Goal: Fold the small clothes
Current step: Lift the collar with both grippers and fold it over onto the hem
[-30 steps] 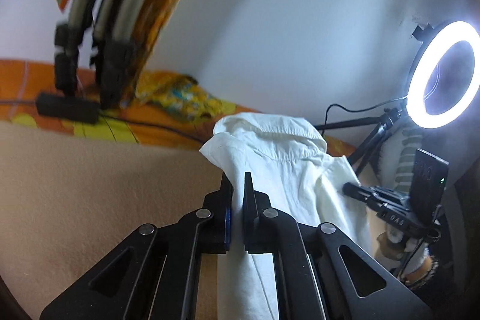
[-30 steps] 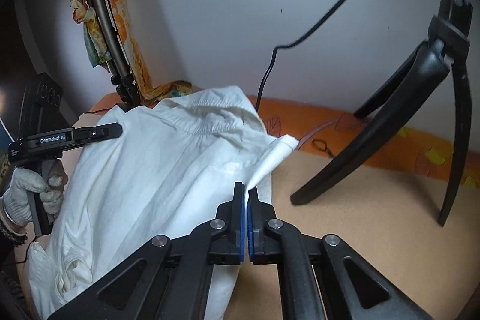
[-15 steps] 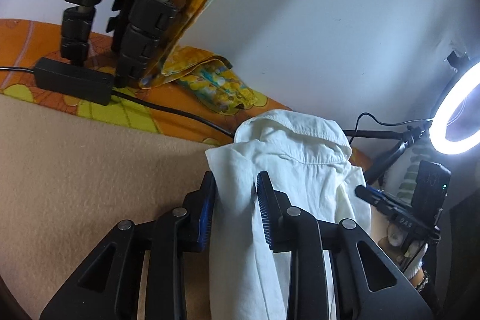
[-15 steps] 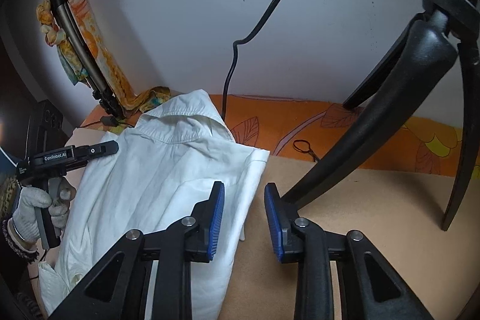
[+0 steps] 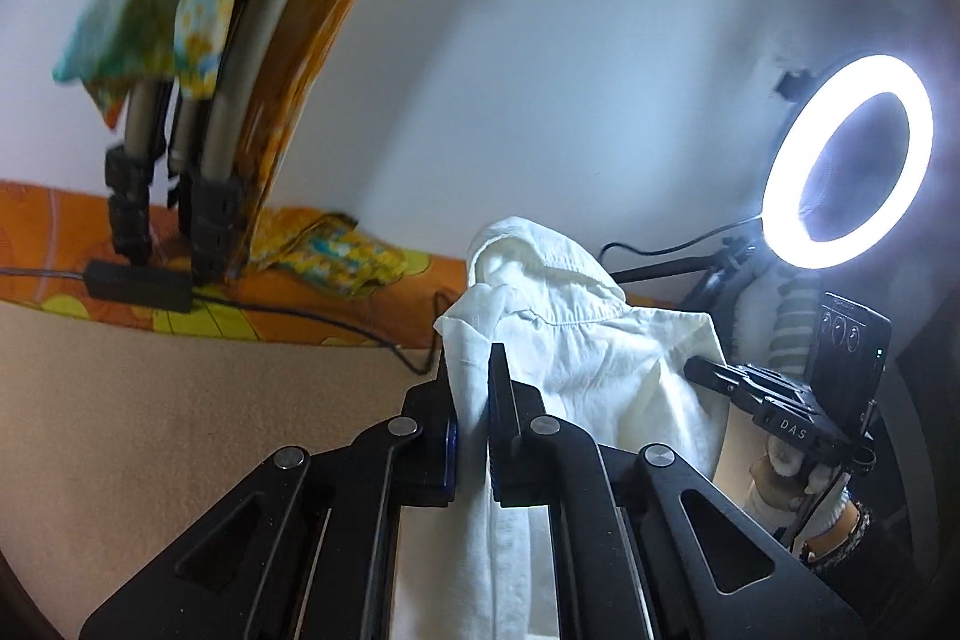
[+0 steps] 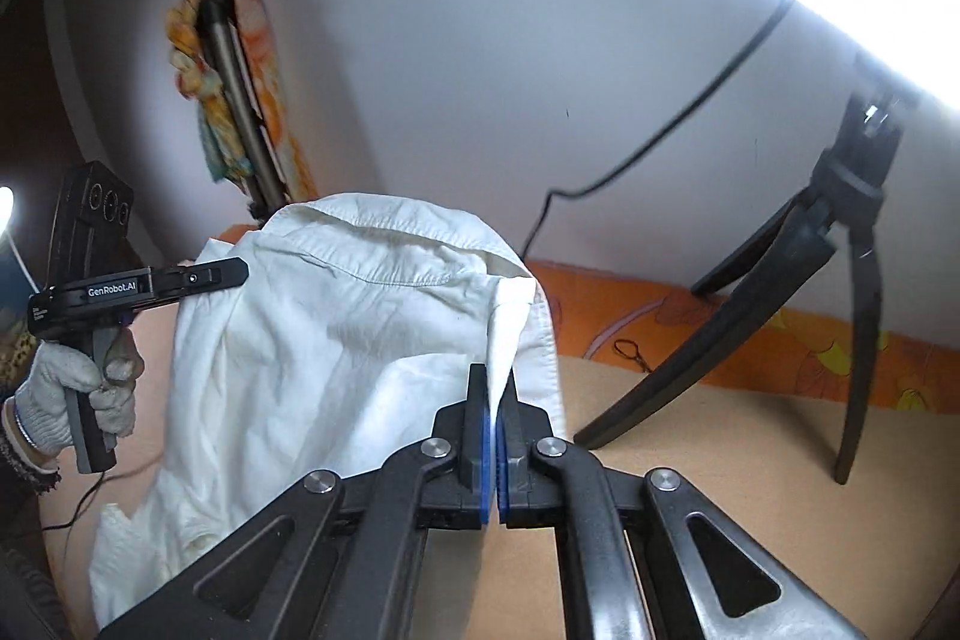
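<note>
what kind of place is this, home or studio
Probably a home corner set up for filming: a glowing white ring light on a stand, black tripod legs on a tan cloth-covered surface, and patterned orange fabric along the wall.

Left gripper (image 5: 474, 400): black two-finger tool with blue pads, jaws closing, clamped on a fold of white cotton shirt (image 5: 576, 352) running between them; pointed shallowly downward. Gloved left hand (image 6: 90, 394) wraps its grip handle, seen well left of the right jaws.

Right gripper (image 6: 495, 418): same build, jaws closing, pinching the shirt's edge; pitched down more steeply.
</note>
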Demonstrator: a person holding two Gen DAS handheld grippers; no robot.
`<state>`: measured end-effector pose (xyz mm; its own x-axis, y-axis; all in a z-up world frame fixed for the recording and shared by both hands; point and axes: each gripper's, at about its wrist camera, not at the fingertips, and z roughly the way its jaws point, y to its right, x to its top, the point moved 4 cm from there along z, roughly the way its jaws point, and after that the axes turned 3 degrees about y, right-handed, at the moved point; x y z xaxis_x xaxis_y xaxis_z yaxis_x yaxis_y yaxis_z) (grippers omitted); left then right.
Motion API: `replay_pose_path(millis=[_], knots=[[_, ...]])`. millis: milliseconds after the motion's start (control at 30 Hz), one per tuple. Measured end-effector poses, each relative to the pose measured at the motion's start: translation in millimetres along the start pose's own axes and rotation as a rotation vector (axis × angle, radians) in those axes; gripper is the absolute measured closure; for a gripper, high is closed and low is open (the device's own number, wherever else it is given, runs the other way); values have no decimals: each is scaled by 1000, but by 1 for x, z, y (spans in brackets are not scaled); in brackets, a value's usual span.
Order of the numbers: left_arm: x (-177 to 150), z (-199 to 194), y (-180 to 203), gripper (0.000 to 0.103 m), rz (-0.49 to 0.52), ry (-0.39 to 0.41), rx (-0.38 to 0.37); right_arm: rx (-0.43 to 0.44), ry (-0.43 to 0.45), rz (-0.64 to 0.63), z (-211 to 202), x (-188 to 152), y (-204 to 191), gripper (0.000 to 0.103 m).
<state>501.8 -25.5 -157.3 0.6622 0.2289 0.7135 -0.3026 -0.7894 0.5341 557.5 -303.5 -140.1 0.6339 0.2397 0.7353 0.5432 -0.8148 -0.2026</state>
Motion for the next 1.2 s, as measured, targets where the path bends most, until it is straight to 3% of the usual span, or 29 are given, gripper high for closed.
replay_pose_path(millis=[233, 567, 833, 1200], knots=[[-12, -57, 40, 97, 75, 62, -18, 37, 80, -22, -71, -12, -27, 103], [-83, -144, 69, 97, 147, 58, -10, 45, 75, -37, -162, -85, -73, 103], [-147, -164, 75, 97, 246, -20, 46, 6, 21, -38, -177, -148, -97, 103], [-204, -189, 64, 97, 335, -174, 105, -44, -78, -114, -203, -209, -109, 99]])
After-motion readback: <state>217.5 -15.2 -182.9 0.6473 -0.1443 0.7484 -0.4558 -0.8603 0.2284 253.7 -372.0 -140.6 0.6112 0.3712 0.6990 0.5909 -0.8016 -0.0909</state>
